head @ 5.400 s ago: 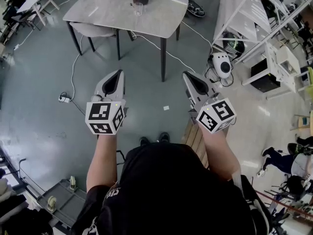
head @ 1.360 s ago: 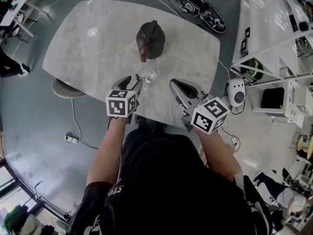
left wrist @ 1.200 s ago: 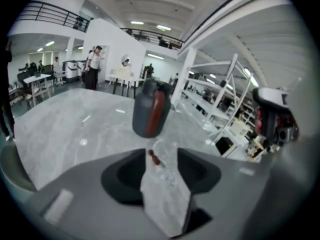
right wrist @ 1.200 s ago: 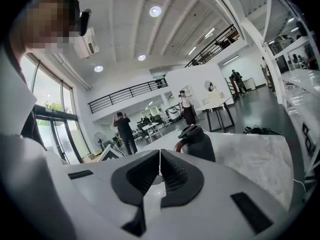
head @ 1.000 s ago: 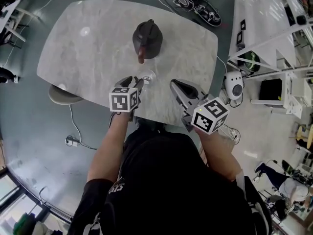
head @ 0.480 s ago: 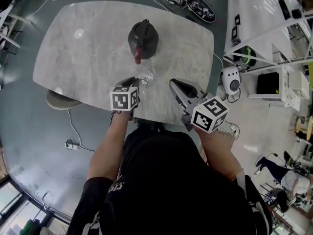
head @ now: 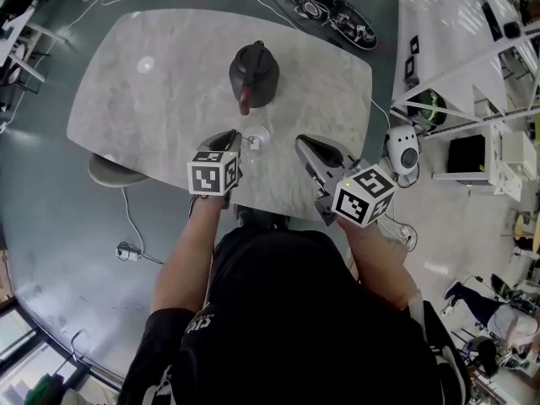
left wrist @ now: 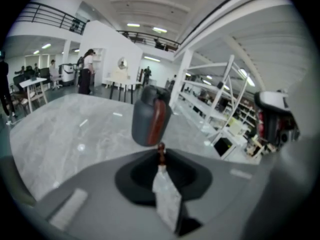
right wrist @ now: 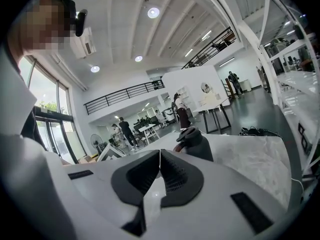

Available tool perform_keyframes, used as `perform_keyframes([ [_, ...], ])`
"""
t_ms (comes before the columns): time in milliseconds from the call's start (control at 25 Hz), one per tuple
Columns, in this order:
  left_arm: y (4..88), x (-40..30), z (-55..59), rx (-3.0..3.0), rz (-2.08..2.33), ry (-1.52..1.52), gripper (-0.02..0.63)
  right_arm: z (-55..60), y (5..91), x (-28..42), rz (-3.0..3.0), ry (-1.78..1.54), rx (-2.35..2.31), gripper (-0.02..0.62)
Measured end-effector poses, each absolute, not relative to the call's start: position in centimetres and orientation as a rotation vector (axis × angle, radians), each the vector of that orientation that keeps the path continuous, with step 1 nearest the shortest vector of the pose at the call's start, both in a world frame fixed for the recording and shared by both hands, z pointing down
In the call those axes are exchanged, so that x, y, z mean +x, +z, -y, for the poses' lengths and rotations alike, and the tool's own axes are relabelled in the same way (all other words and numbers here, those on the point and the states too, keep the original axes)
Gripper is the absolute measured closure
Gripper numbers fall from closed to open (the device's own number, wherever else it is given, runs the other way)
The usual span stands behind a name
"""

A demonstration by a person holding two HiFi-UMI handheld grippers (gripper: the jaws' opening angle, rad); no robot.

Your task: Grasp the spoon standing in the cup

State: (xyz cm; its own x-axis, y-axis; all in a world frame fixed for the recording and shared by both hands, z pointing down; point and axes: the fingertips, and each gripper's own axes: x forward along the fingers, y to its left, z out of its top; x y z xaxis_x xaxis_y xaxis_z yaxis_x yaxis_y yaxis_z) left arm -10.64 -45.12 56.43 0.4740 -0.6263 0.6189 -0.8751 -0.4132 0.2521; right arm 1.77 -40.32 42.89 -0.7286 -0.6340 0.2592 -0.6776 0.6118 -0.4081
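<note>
A clear glass cup (head: 257,137) stands on the marble table (head: 152,83), just in front of a dark jug (head: 253,72) with a red-brown handle. My left gripper (head: 235,138) is at the cup's left rim. In the left gripper view the spoon's (left wrist: 161,151) brown handle tip stands between the dark pads, and the left gripper (left wrist: 161,157) is closing on it. The jug (left wrist: 150,116) rises right behind. My right gripper (head: 305,147) hovers over the table to the cup's right. Its jaws (right wrist: 160,156) are shut with nothing between them, and the jug (right wrist: 195,144) shows beyond.
A round stool (head: 110,172) sits under the table's left edge. White shelving (head: 472,57) and a white round device (head: 403,152) stand on the floor to the right. Cables (head: 126,251) lie on the floor at the left. People stand far off in the hall.
Five seconds ago both grippers were over the bare floor, far from the table; now they are over it. In the last second the left gripper stays at the cup and the right one barely moves.
</note>
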Motion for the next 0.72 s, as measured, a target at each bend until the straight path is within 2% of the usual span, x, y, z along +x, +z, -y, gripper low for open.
perform_keyframes([
  [720,41.0,-14.0,47.1,2.414,1.460,0.385,0.555,42.5,40.0,1.8,2.818,0.666,1.134,0.600],
])
